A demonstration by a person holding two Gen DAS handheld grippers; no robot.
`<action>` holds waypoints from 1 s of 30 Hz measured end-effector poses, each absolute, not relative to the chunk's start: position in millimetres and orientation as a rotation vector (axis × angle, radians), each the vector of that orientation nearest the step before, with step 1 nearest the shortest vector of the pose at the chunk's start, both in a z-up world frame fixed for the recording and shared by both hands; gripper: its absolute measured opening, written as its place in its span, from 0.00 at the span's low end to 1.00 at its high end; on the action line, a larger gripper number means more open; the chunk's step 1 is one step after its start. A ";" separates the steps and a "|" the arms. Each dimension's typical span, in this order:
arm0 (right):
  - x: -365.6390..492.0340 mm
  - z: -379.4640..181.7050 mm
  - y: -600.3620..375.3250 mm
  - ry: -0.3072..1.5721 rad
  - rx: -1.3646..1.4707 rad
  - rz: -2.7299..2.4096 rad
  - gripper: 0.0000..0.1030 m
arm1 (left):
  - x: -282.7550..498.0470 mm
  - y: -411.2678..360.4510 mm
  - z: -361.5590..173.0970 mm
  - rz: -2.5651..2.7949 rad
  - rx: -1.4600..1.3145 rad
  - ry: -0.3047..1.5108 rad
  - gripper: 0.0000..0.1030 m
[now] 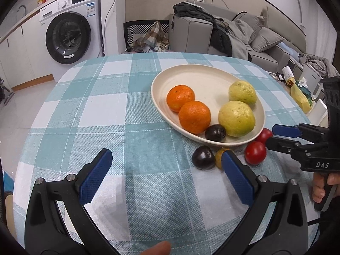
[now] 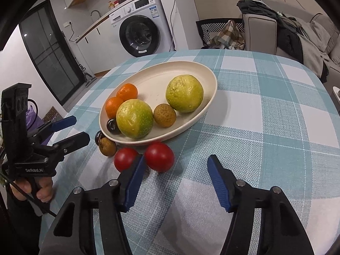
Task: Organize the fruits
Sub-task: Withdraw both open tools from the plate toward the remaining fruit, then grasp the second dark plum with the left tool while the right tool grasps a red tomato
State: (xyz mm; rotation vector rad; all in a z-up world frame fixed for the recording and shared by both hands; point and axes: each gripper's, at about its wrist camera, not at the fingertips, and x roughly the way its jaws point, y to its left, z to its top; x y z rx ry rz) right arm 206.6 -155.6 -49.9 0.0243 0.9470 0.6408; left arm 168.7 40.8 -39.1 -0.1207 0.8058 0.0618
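Left gripper, left wrist view: left gripper (image 1: 166, 159) fills the bottom of the frame, jaws wide apart and empty over the bare cloth; a small dark purple plum (image 1: 203, 157) and a brownish-yellow round fruit (image 1: 220, 157) lie just beside its right-hand finger.
Right gripper, left wrist view: right gripper (image 1: 274, 136) enters from the right edge, its tips next to two red tomatoes (image 1: 255, 153).
Plate, left wrist view: oval cream plate (image 1: 161, 80) at centre holds two oranges (image 1: 194, 116), two large yellow-green fruits (image 1: 236, 118) and one dark plum.
Right gripper, right wrist view: jaws at a middling width, holding nothing; the nearer tomato sits against the left-hand finger, not yet pinched.
Progress: judged from the layout, most fruit is already on the plate; two tomatoes, one plum and one brown fruit remain on the cloth by its near rim.
Surface: round desk under a teal-and-white checked cloth (image 2: 265, 110).
Room: white washing machine (image 2: 138, 27) upper left, grey sofa (image 1: 265, 34) with clothes upper right.
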 end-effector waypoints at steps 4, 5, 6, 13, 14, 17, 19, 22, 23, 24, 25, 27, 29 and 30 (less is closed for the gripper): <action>207.2 -49.4 -152.8 0.947 0.022 0.657 0.55 | 171.3 45.3 -42.7 0.062 -0.144 0.822 0.99; 207.3 -49.3 -152.5 0.947 0.026 0.662 0.53 | 172.1 45.3 -43.5 0.065 -0.144 0.827 0.99; 207.7 -49.2 -152.2 0.947 0.032 0.669 0.52 | 173.6 44.9 -44.7 0.070 -0.139 0.835 0.99; 210.7 -50.6 -148.1 0.959 0.062 0.701 0.40 | 176.8 46.9 -49.2 0.066 -0.152 0.851 0.98; 209.4 -50.2 -147.1 0.960 0.063 0.705 0.37 | 176.6 46.6 -49.9 0.062 -0.150 0.853 0.96; 206.8 -48.3 -143.8 0.950 0.047 0.715 0.28 | 177.6 42.5 -51.7 0.033 -0.143 0.865 0.85; 203.9 -46.9 -142.5 0.940 0.028 0.706 0.28 | 178.6 37.9 -52.1 0.001 -0.134 0.868 0.79; 203.0 -45.7 -144.9 0.931 0.033 0.700 0.28 | 177.6 31.1 -51.7 -0.031 -0.110 0.865 0.69; 203.4 -45.7 -145.9 0.932 0.037 0.697 0.28 | 177.5 29.0 -51.5 -0.042 -0.105 0.866 0.65; 204.2 -46.0 -147.1 0.935 0.044 0.696 0.28 | 177.3 27.4 -51.5 -0.054 -0.104 0.868 0.64; 204.1 -46.0 -147.9 0.935 0.048 0.692 0.28 | 177.3 26.3 -51.8 -0.066 -0.105 0.870 0.61; 204.8 -46.7 -149.3 0.938 0.051 0.686 0.28 | 177.5 24.2 -52.4 -0.087 -0.105 0.874 0.58; 205.7 -46.6 -149.4 0.939 0.052 0.683 0.28 | 178.7 21.7 -53.1 -0.101 -0.099 0.879 0.55; 205.7 -46.3 -149.4 0.938 0.051 0.682 0.28 | 178.7 20.6 -53.4 -0.109 -0.100 0.881 0.54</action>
